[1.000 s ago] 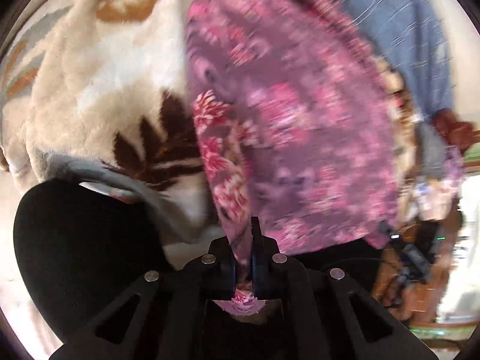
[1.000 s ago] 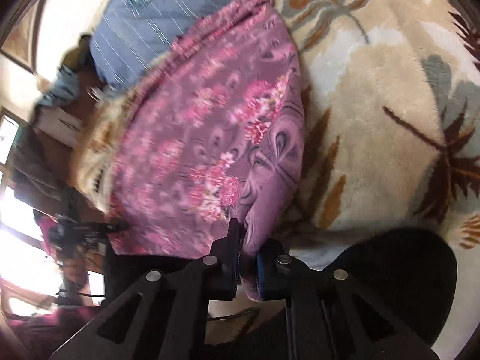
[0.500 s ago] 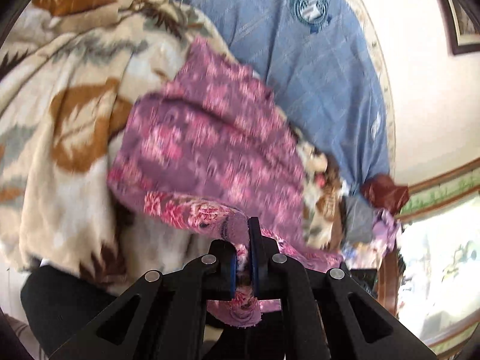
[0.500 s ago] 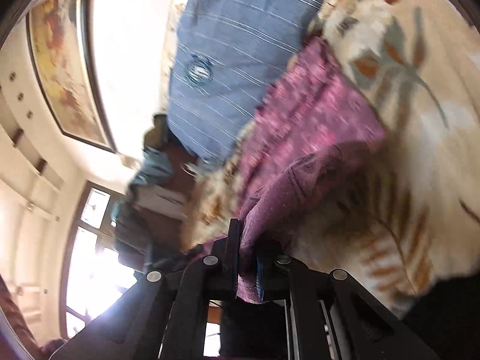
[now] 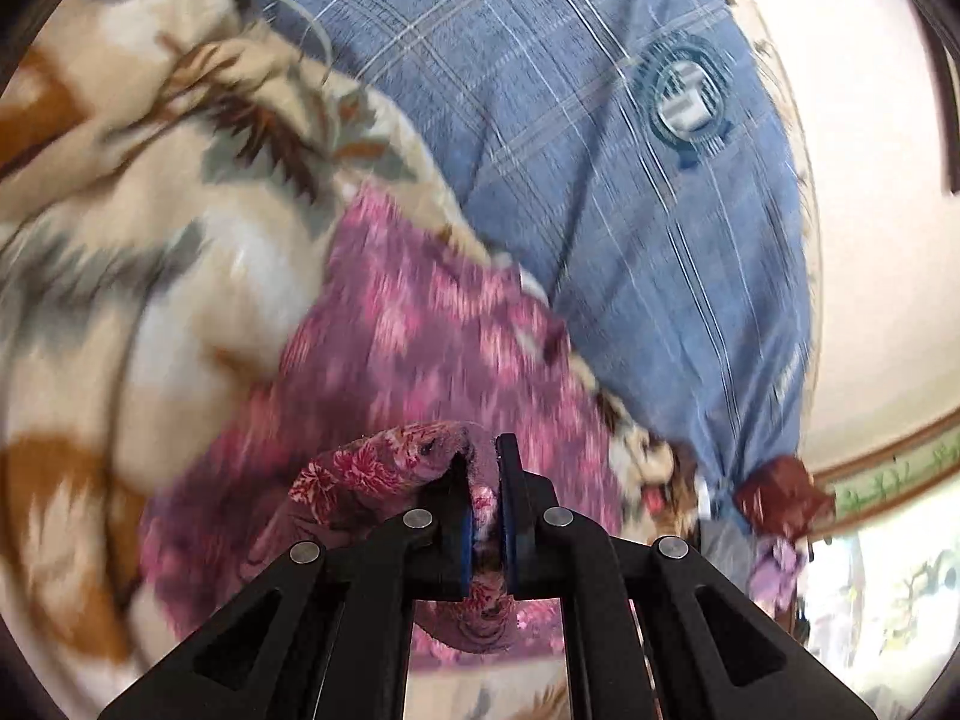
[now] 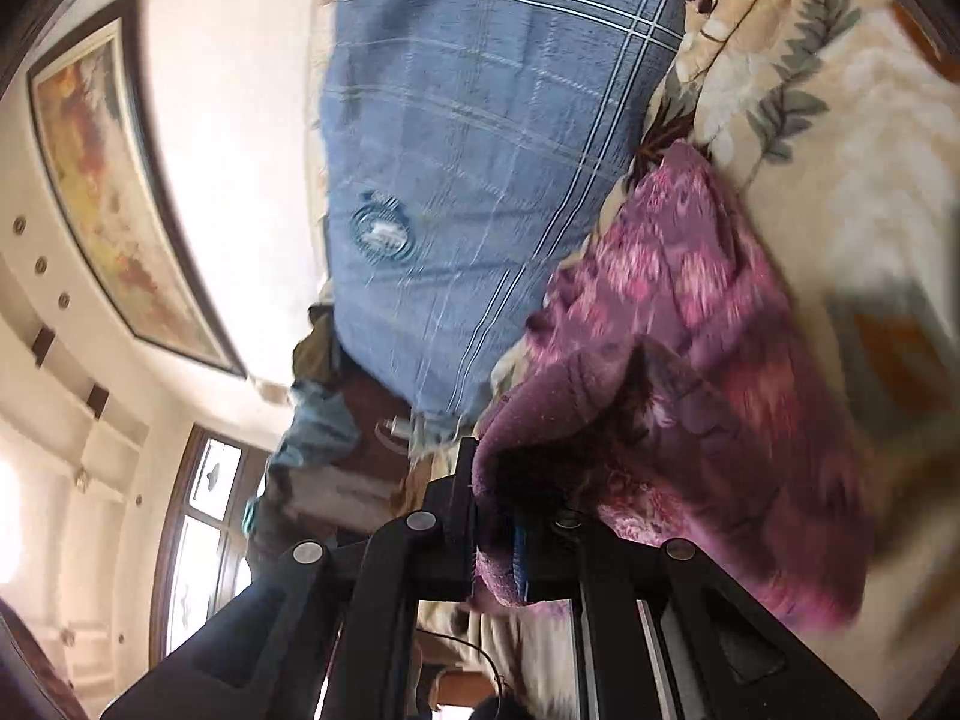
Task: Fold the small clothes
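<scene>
A small purple garment with pink flowers [image 5: 414, 360] lies spread on a cream blanket with leaf prints [image 5: 120, 276]. My left gripper [image 5: 486, 468] is shut on one edge of it, and the cloth folds over the left finger. The garment also shows in the right wrist view [image 6: 690, 312], where my right gripper [image 6: 495, 480] is shut on another edge. The cloth bunches between the fingers and drapes toward the blanket [image 6: 840, 138]. Both views are motion-blurred.
A blue checked pillow with a round crest [image 5: 630, 150] lies beyond the garment, also in the right wrist view [image 6: 456, 168]. A pile of other clothes [image 5: 774, 504] sits past the bed edge. A wall picture [image 6: 102, 180] and window [image 6: 204, 516] are behind.
Both grippers have swung forward and down with the garment, from hanging upright in front of me to lying over the blanket near the pillow. Both stay shut on it.
</scene>
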`<state>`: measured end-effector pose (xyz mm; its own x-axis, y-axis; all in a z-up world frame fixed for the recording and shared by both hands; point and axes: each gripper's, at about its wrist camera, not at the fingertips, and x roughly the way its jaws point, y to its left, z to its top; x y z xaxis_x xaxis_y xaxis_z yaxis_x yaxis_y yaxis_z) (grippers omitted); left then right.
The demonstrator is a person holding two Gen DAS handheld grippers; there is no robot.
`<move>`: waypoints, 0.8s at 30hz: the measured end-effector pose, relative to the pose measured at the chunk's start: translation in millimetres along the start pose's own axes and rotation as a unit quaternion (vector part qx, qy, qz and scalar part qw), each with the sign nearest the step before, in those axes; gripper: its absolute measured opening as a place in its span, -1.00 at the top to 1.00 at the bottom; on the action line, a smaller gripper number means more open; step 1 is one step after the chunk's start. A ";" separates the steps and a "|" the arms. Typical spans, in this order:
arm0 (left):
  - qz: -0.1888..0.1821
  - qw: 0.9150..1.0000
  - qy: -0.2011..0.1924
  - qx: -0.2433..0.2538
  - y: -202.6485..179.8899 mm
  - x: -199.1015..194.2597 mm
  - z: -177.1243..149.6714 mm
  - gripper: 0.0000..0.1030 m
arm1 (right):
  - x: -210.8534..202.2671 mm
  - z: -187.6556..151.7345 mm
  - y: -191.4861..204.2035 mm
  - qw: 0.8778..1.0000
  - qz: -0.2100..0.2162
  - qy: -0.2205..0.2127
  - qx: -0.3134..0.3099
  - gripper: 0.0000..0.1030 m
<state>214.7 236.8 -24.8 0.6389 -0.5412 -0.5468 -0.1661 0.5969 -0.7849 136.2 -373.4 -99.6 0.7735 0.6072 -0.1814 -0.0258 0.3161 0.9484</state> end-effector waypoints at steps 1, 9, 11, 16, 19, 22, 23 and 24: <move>0.003 1.000 -0.004 0.001 -2.5 11.8 10.9 0.90 | 8.3 10.0 -3.3 1.000 -0.001 -0.002 0.003 0.83; 0.107 0.992 0.039 -0.059 27.9 126.4 71.5 0.89 | 76.4 81.4 -60.9 0.995 -0.073 -0.023 0.057 0.74; 0.088 0.992 0.040 -0.076 32.0 131.1 73.8 0.89 | 82.4 86.6 -67.4 0.995 -0.067 -0.024 0.069 0.73; 0.043 0.993 0.021 -0.104 19.9 140.2 95.2 0.86 | 86.1 104.6 -52.8 0.997 -0.012 -0.043 0.064 0.67; 0.037 0.984 0.035 -0.172 32.5 159.4 117.2 0.57 | 78.2 129.1 -62.8 0.989 -0.029 -0.108 0.095 0.01; 0.056 0.980 0.031 -0.188 36.8 160.3 129.2 0.44 | 64.6 135.7 -86.3 0.977 -0.046 -0.135 0.159 0.01; 0.049 0.983 0.026 -0.175 33.6 155.7 131.9 0.42 | 60.8 134.8 -87.1 0.977 -0.047 -0.136 0.159 0.01; 0.044 0.986 0.021 -0.161 30.0 151.0 132.6 0.30 | 54.6 132.3 -85.1 0.979 -0.049 -0.136 0.147 0.01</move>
<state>405.8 251.5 -92.3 0.5808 -0.5232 -0.6237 -0.4541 0.4276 -0.7816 264.3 -463.6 -155.7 0.9039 0.3560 -0.2371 0.2093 0.1155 0.9710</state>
